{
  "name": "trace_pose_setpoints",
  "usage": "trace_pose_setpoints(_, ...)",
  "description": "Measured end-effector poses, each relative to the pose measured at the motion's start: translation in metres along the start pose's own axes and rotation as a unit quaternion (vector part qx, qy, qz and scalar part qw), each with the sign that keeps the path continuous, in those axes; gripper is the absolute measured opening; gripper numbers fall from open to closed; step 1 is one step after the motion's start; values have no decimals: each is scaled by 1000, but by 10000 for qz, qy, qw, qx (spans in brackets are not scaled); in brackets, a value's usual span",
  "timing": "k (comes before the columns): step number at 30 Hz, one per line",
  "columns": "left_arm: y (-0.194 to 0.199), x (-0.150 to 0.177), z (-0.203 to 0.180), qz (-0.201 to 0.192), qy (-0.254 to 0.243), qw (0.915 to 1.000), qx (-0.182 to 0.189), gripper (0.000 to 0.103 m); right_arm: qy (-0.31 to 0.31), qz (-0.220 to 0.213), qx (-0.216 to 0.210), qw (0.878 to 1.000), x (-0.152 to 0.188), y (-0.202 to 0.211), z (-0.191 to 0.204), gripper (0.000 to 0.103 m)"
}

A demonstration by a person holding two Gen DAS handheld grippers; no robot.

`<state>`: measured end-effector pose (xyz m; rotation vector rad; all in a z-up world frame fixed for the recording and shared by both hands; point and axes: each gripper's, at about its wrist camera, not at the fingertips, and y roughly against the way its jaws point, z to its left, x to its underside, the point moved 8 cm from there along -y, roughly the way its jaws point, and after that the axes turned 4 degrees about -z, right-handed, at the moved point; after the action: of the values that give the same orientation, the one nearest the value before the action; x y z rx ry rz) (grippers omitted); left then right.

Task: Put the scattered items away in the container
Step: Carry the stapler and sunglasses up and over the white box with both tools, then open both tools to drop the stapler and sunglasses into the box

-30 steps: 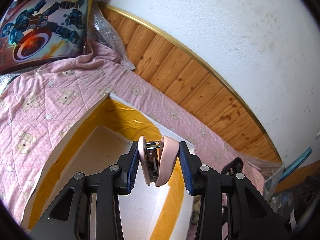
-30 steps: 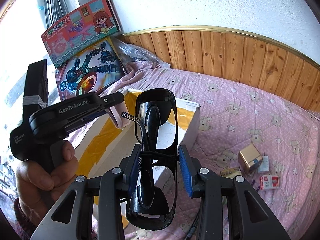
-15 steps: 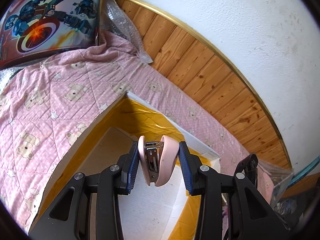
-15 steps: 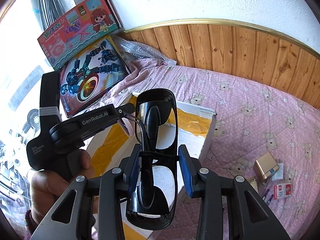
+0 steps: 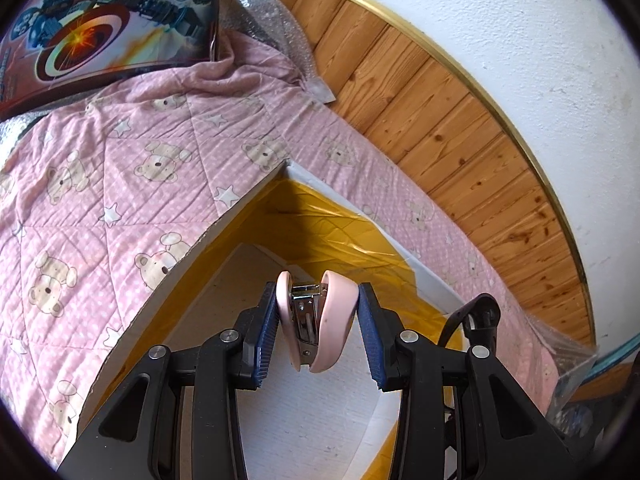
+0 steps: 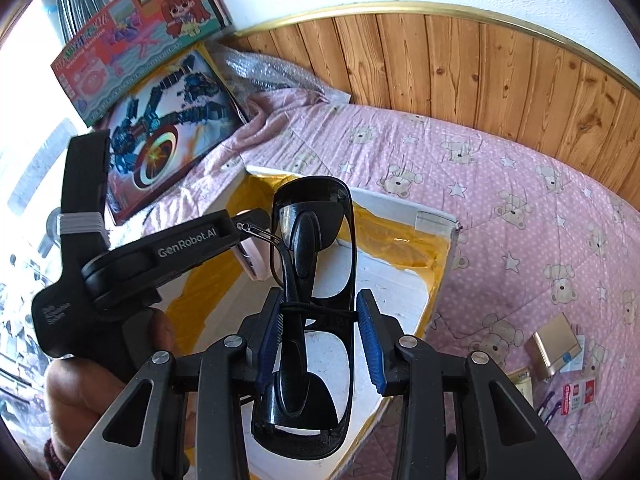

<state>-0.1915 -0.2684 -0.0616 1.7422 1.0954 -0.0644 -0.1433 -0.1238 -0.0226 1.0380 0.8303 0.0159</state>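
1. Compared with a second ago, both grippers are seen lower and further over the white box (image 5: pixel 256 196); its yellow-taped inner walls fill more of each view.
2. A pink stapler (image 5: pixel 316 320) is clamped between the blue pads of the left gripper (image 5: pixel 319 330), jaws about half closed, above the box floor.
3. Folded black sunglasses (image 6: pixel 312 304) are gripped by the right gripper (image 6: pixel 318 338), jaws likewise about half closed, over the box interior.
4. The grips are unchanged from the earlier frames.
5. The left gripper is seen just beside the sunglasses' top, close over the box's left wall.
6. Open pink quilt (image 6: pixel 500 208) is seen right of the box; a gold box (image 6: pixel 554 346) and small packets (image 6: pixel 578 396) lie there, well apart from it.
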Motion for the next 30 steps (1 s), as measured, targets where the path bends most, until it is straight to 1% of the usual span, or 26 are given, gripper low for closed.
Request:
trace_pose_setpoints(5, -8, 3, 0, 135, 17, 9999, 74, 40, 125, 162, 135, 9997, 0, -16, 1, 38)
trace_pose_setpoints(8, -12, 3, 0, 177, -8, 9998, 44, 40, 184, 254, 230, 9992, -1, -24, 0, 38)
trace_pose_setpoints(15, -24, 4, 10, 251, -159, 9991, -302, 40, 44, 561, 293, 9980, 3, -46, -7, 38)
trace_pose_setpoints(19, -32, 8, 14, 383, -135, 9987, -323, 40, -21, 745, 308, 9967, 7, -57, -7, 38)
trace_pose_setpoints(23, -40, 13, 14, 507, -214, 9977, -407, 40, 49, 840, 440, 9955, 5, -63, -7, 38)
trace_pose_setpoints(27, -47, 17, 16, 598, -381, 9955, -624, 40, 159, 943, 616, 9935, 4, -69, -11, 38)
trace_pose_setpoints(30, -52, 20, 20, 680, -374, 9946, -687, 40, 328, 1010, 755, 9915, 3, -73, -10, 38)
